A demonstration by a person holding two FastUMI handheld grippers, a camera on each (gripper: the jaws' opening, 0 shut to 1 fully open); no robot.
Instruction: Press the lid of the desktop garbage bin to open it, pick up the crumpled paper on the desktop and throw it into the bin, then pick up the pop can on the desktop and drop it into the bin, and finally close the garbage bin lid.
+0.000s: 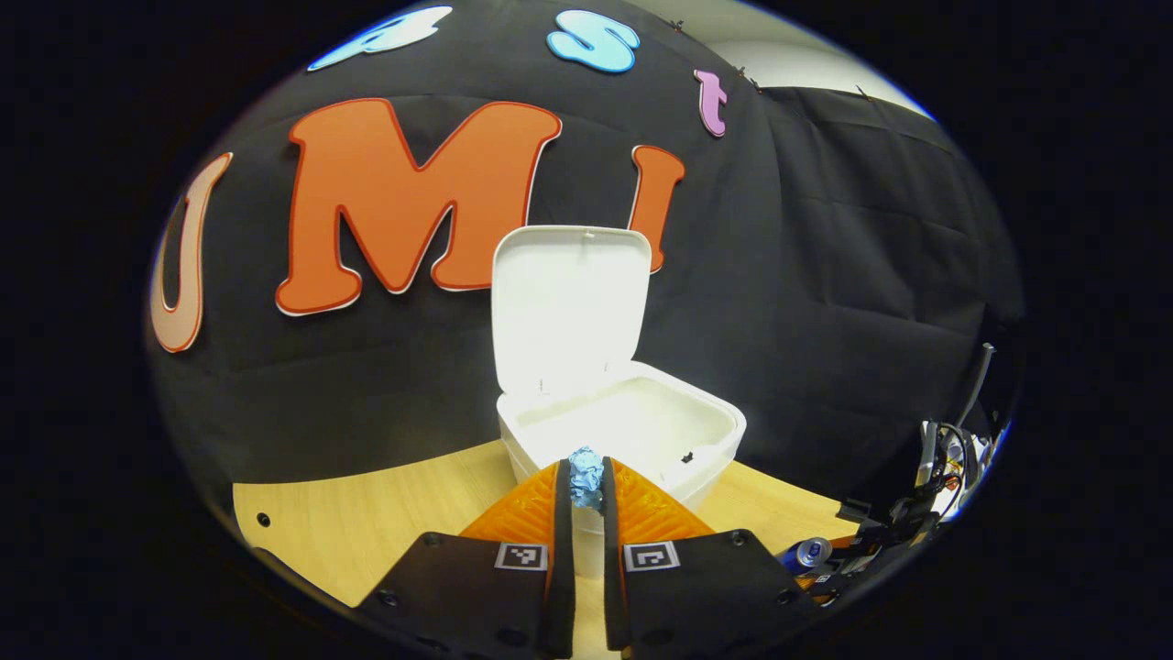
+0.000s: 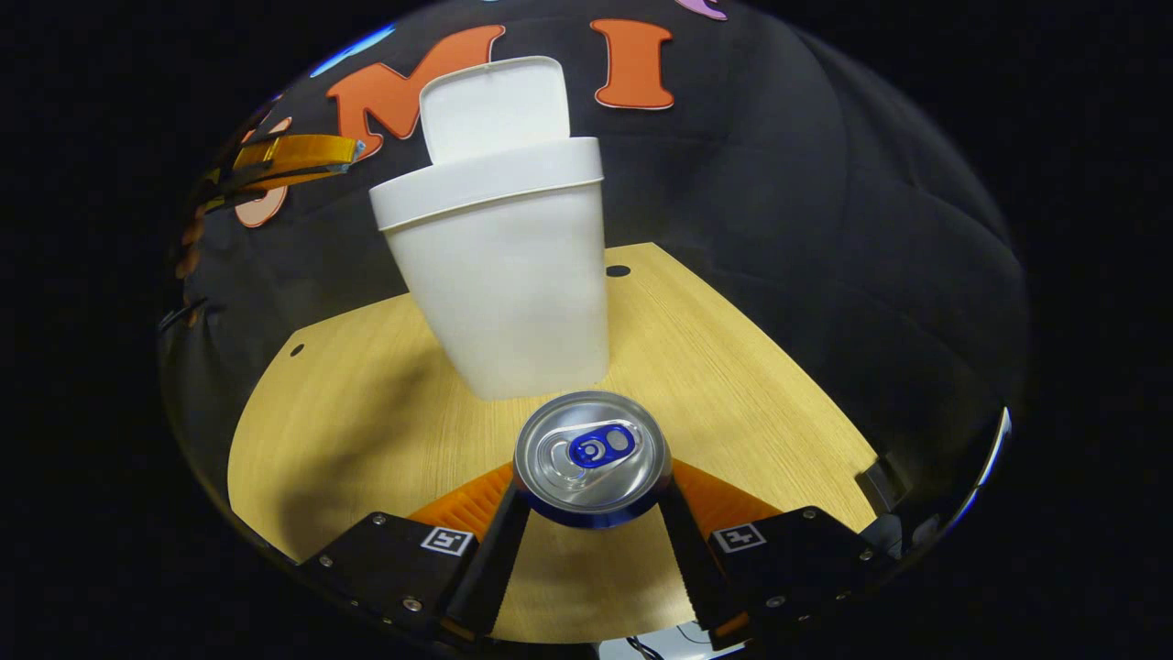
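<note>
The white desktop bin [image 1: 632,431] stands on the wooden table with its lid [image 1: 568,302] swung up and open. In the left gripper view my left gripper [image 1: 586,481] is shut on a blue crumpled paper [image 1: 586,477], held just before the bin's near rim. In the right gripper view the bin [image 2: 513,275] stands ahead, and my right gripper [image 2: 591,495] is shut on the pop can [image 2: 591,454], whose silver top with a blue tab faces the camera. The left gripper [image 2: 284,156] shows high at the left, above the bin's level.
The wooden table [image 2: 367,403] has small dark holes near its edges. In the left gripper view the can [image 1: 811,552] and the right gripper with cables sit low at the right. Black cloth walls close in behind and to the right.
</note>
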